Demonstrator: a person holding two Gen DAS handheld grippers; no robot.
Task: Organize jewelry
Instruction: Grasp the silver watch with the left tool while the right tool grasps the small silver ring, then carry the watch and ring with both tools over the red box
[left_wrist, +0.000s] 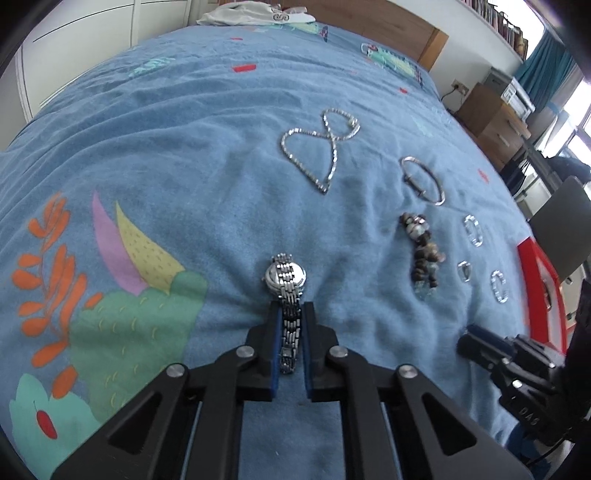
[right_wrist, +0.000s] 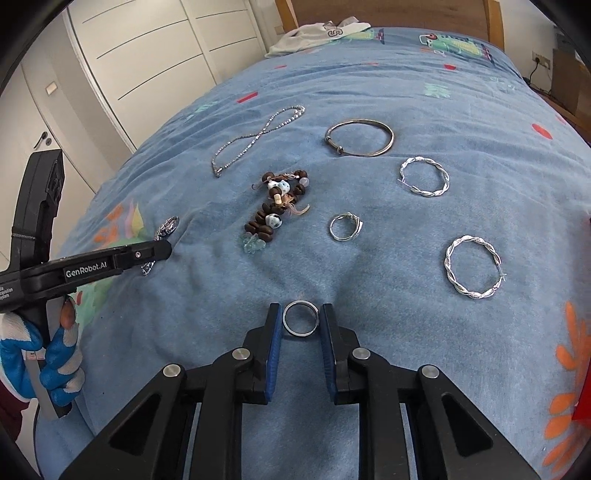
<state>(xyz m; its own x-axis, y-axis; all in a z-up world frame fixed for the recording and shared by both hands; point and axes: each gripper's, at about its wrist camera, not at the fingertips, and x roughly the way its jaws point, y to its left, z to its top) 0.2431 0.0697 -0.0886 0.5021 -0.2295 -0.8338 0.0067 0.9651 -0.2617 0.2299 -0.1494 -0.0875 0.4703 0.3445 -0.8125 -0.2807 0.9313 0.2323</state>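
On the blue bedspread, my left gripper is shut on the band of a silver watch, whose face lies just beyond the fingertips. My right gripper is shut on a plain silver ring lying flat on the cover. Beyond it lie a small ring, two twisted hoop earrings, a bangle, a brown bead bracelet and a chain necklace. The right wrist view shows the left gripper at the left, over the watch.
A gloved hand holds the left gripper's handle. A red box sits at the bed's right edge. A white garment lies near the wooden headboard. White wardrobe doors stand to the left; drawers and a chair stand to the right.
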